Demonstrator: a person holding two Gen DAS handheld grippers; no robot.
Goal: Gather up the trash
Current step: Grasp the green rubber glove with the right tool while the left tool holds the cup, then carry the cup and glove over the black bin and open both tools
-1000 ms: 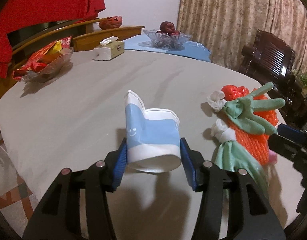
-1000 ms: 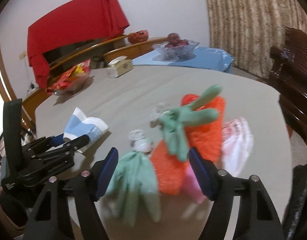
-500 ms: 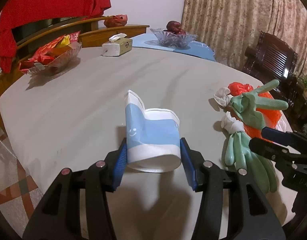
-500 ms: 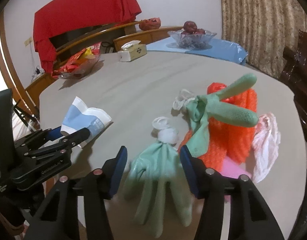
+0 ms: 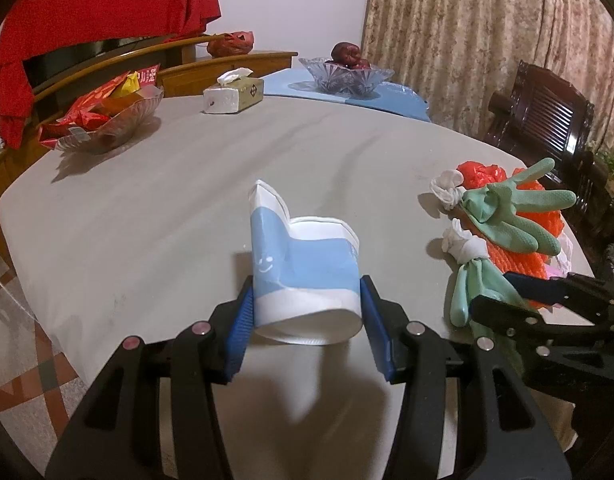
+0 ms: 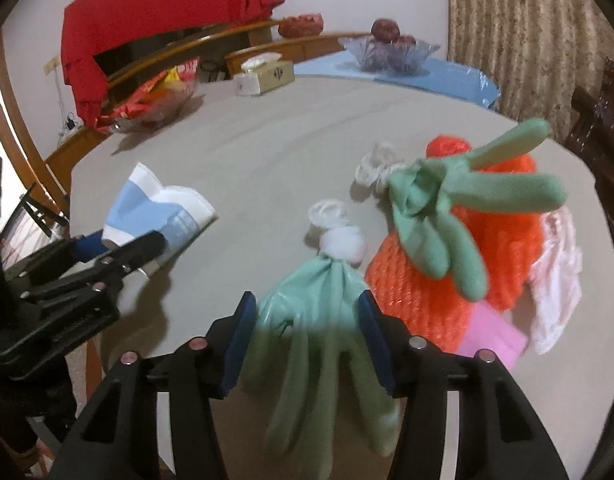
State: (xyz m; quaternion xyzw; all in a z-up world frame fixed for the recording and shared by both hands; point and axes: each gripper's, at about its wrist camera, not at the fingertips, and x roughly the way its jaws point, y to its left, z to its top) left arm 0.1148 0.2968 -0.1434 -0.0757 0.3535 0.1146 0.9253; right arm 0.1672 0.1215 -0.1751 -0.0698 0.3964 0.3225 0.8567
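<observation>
Left hand-held gripper point(image 5: 307, 328) clamps a crushed blue-and-white paper cup point(image 5: 303, 276) between its blue pads point(image 5: 241, 320), near the table's point(image 5: 179, 208) near edge; the cup's torn rim points away over the cloth. Whether the cup rests on the cloth or is lifted: cannot tell.

Right hand-held gripper point(image 6: 307, 338), narrowed, its pads point(image 6: 239, 340) pressing both sides of a pale green rubber glove point(image 6: 319, 320) with a knotted white cuff; glove fingers trail back toward the camera, blurred. This sits near the table's right front edge.

Just right of that glove: heap of orange mesh netting point(image 6: 467, 276), a second green glove point(image 6: 447, 216) draped on it with fingers sticking up, a pink piece point(image 6: 491, 340) and a pale pink plastic bag point(image 6: 555, 280) touching the heap on the far side, close to the right rim.

Open room: broad bare grey cloth across the centre and left of the table, between cup and far items.

Containers, far side: glass dish point(image 5: 107, 128) holding red and yellow snack packets at far left; tissue box point(image 5: 233, 94) with a tissue poking out; cut-glass bowl point(image 5: 345, 76) holding dark red fruit, standing on a blue cloth point(image 5: 387, 96).

Room: red drape point(image 5: 99, 12) over a dark screen on a wooden sideboard, patterned curtain point(image 5: 487, 40), dark wooden chair point(image 5: 547, 120) at right, tiled floor point(image 5: 23, 364) at left.
</observation>
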